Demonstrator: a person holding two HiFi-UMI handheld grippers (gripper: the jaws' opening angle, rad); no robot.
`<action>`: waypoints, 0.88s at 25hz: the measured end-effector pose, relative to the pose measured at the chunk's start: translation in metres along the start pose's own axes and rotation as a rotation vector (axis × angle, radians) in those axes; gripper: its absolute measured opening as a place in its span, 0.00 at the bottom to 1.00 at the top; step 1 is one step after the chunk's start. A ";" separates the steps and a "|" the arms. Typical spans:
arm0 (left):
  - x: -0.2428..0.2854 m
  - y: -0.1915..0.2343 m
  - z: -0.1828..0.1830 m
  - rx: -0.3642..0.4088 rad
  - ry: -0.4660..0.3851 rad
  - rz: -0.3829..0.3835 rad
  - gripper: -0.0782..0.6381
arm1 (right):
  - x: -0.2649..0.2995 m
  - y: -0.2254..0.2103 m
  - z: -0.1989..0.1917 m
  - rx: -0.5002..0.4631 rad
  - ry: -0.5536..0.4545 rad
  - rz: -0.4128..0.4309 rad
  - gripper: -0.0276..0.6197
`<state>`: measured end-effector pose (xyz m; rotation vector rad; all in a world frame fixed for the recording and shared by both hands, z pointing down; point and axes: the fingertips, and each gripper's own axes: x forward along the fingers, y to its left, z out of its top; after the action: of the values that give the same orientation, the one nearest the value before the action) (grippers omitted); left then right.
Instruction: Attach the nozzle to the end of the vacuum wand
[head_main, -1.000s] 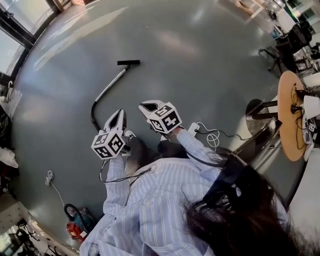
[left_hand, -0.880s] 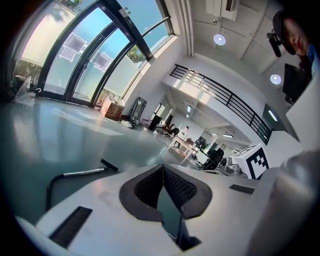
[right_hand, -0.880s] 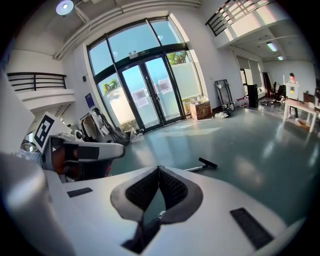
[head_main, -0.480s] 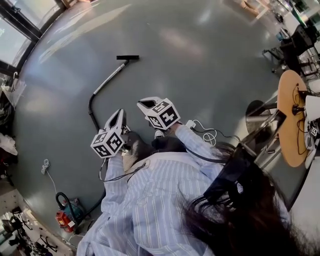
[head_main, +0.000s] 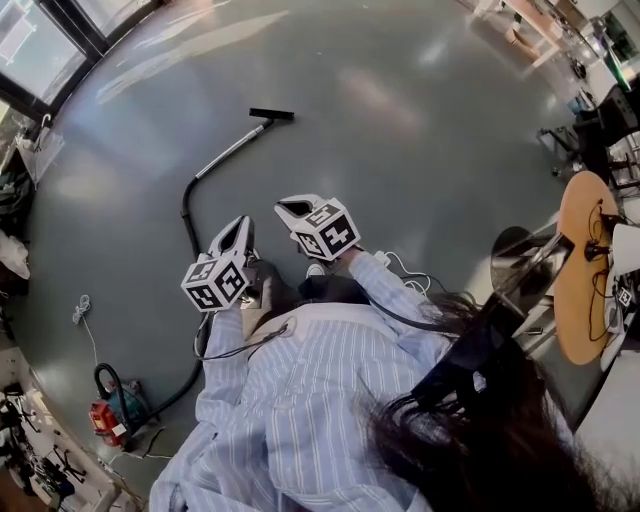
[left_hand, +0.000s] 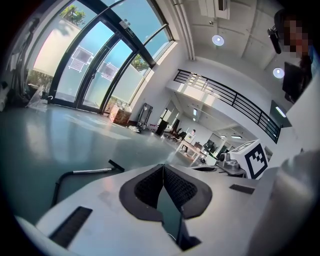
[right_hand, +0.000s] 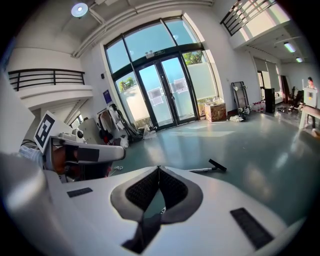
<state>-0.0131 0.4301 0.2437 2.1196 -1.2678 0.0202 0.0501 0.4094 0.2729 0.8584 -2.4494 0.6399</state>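
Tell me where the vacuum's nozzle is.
In the head view the black nozzle lies on the grey floor, upper left of centre, at the far tip of the silver wand.

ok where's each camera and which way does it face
head view: on the person's head, steeply down at the floor; hair, striped shirt, left tongs, right tongs show.
left gripper view: on left tongs, along shut jaws toward windows; right tongs' cube shows.
right gripper view: on right tongs, along shut jaws toward glass doors; left tongs show.
shared: all three catch the vacuum wand.
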 end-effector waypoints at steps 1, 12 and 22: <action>0.000 0.001 -0.001 0.002 0.004 0.001 0.12 | 0.001 0.000 0.000 -0.001 0.001 0.001 0.05; 0.006 0.004 0.006 0.016 0.016 0.001 0.12 | 0.007 -0.002 0.003 -0.006 0.008 0.011 0.05; 0.015 0.003 0.006 0.019 0.030 -0.004 0.12 | 0.010 -0.009 0.001 -0.003 0.020 0.016 0.05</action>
<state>-0.0087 0.4142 0.2458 2.1299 -1.2504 0.0628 0.0488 0.3980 0.2799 0.8275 -2.4413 0.6471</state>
